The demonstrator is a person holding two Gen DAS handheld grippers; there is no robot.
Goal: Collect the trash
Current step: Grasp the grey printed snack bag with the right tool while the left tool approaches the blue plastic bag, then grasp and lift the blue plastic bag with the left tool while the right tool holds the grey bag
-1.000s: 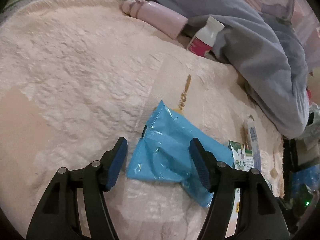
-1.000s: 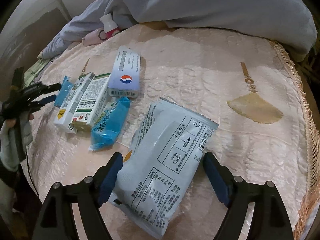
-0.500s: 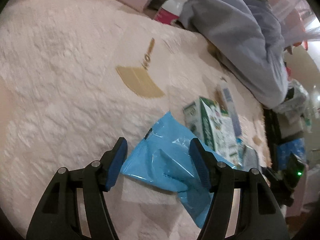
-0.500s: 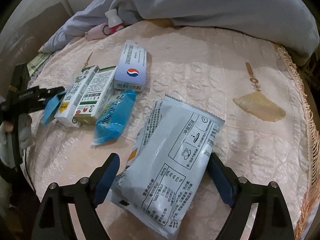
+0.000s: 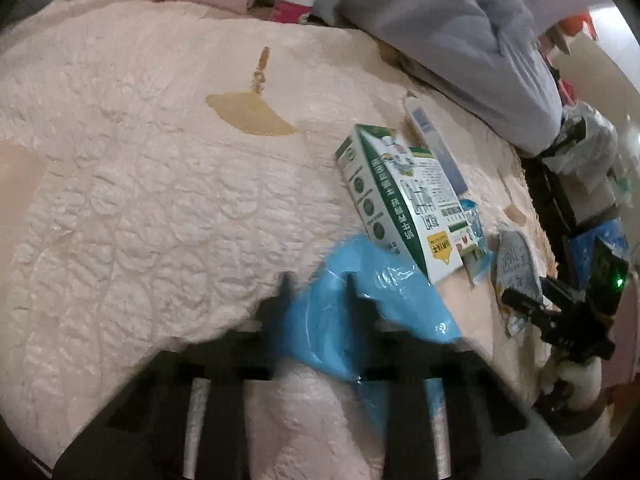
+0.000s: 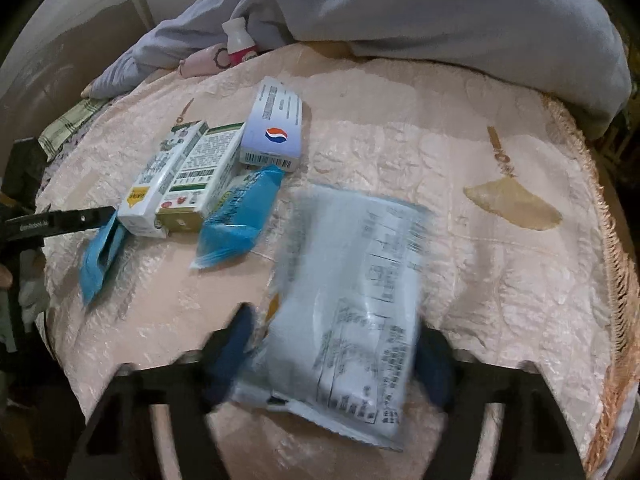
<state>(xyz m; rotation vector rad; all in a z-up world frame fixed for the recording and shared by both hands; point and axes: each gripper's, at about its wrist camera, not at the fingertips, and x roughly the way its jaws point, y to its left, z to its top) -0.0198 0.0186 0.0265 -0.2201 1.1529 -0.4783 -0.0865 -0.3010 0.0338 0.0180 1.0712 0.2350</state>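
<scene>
The left gripper (image 5: 316, 280) has its fingers pinched tight on a crinkled, glossy blue wrapper (image 5: 384, 304), which lies on the pink quilted bedspread (image 5: 140, 200) at about 6 o'clock in the left wrist view, its far corner touching a carton. The right gripper (image 6: 332, 344) is closing, fingers at a middling gap around a pale grey-white pouch (image 6: 352, 296) printed with tables of small text; blur hides whether the pads touch it. The pouch lies at 6 o'clock in the right wrist view.

Counted in the right wrist view: two blue wrappers, the pinched one at 9 o'clock and a second blue wrapper (image 6: 240, 216) near the centre; two green-and-white cartons (image 6: 184, 176) lying side by side at 10 o'clock; one flat white box (image 6: 274, 128) with a red-and-blue roundel at 11 o'clock; one pouch. At 12 o'clock, one small white bottle (image 6: 238, 40) with a pink label stands against a grey duvet (image 6: 400, 8).
</scene>
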